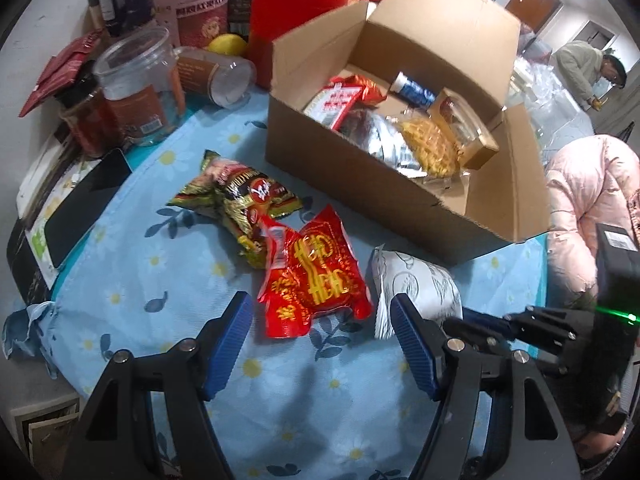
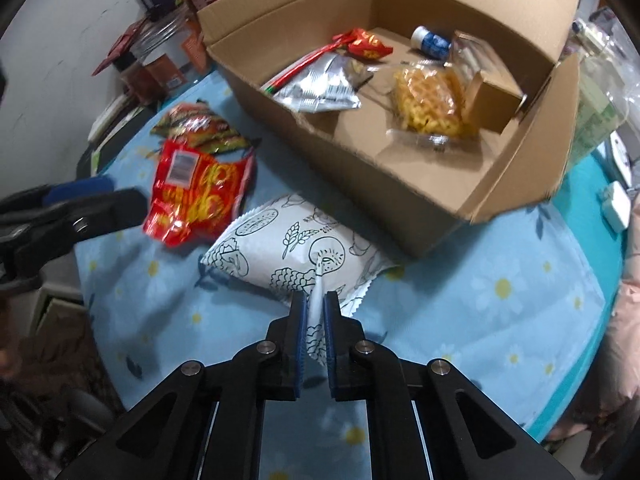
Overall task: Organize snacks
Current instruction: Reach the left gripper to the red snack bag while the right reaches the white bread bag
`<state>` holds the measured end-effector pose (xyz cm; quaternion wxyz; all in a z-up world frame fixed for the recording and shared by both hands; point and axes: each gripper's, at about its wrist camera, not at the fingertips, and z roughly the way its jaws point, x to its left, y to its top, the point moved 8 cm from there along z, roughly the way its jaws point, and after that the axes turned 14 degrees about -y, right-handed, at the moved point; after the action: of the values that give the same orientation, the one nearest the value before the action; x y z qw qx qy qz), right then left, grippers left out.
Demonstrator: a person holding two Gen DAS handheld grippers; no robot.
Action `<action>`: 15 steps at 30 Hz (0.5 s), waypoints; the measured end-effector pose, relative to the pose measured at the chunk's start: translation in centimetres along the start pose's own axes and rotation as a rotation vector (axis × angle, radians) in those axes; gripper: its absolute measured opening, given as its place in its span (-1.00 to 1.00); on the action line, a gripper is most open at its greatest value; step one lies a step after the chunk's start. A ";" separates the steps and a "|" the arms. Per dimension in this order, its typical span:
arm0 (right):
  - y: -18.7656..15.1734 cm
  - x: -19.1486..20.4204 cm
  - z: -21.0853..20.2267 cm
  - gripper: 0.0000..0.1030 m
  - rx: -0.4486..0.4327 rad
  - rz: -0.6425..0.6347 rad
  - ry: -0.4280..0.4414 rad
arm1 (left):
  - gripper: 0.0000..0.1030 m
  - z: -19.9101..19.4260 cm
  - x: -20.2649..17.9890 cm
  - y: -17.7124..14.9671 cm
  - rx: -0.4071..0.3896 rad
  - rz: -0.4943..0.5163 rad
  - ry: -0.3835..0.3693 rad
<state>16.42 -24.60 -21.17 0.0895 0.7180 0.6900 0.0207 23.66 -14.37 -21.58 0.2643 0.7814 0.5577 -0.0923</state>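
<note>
An open cardboard box (image 1: 340,160) (image 2: 384,184) holds several snacks, among them a yellow waffle pack (image 2: 432,100) and a silver packet (image 2: 320,88). On the blue flowered cloth lie a red snack bag (image 1: 316,280) (image 2: 192,196), a dark red-and-gold bag (image 1: 236,196) (image 2: 196,128) and a white printed bag (image 1: 420,288) (image 2: 288,240). My left gripper (image 1: 324,344) is open just in front of the red bag. My right gripper (image 2: 316,304) is shut on the near edge of the white bag; it also shows in the left wrist view (image 1: 500,328).
Jars (image 1: 136,84), a pink canister (image 1: 192,0), a red canister (image 1: 296,12) and bottles crowd the table's back left. A black-edged box (image 1: 68,208) lies at the left. People (image 1: 584,208) are at the right, beyond the table edge.
</note>
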 end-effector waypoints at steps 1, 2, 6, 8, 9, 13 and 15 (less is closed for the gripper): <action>-0.1 -0.1 0.1 -0.79 0.008 0.006 0.009 | 0.38 0.4 0.1 0.0 0.009 -0.003 0.001; -0.1 -0.1 0.1 -0.74 0.013 0.013 0.012 | 0.38 0.9 0.3 0.0 0.021 -0.012 0.003; 0.5 -0.6 0.3 0.21 0.011 0.058 0.017 | 0.38 2.7 1.2 0.3 0.071 -0.064 -0.011; 0.9 -0.6 0.4 0.31 0.012 0.083 0.049 | 0.38 3.2 1.7 0.6 0.080 -0.087 0.005; 1.1 -0.6 0.5 0.40 0.019 0.087 0.062 | 0.38 3.6 2.1 0.8 0.083 -0.090 0.024; 1.8 -0.3 1.3 0.55 0.047 0.088 0.086 | 0.38 4.6 3.0 1.4 0.101 -0.090 0.049; 2.2 -0.1 1.8 0.59 0.051 0.084 0.094 | 0.38 5.2 3.3 1.6 0.114 -0.081 0.059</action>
<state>18.90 -24.90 -22.59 0.0380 0.7465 0.6630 0.0405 27.09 -14.68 -26.90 0.1991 0.7744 0.5901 -0.1115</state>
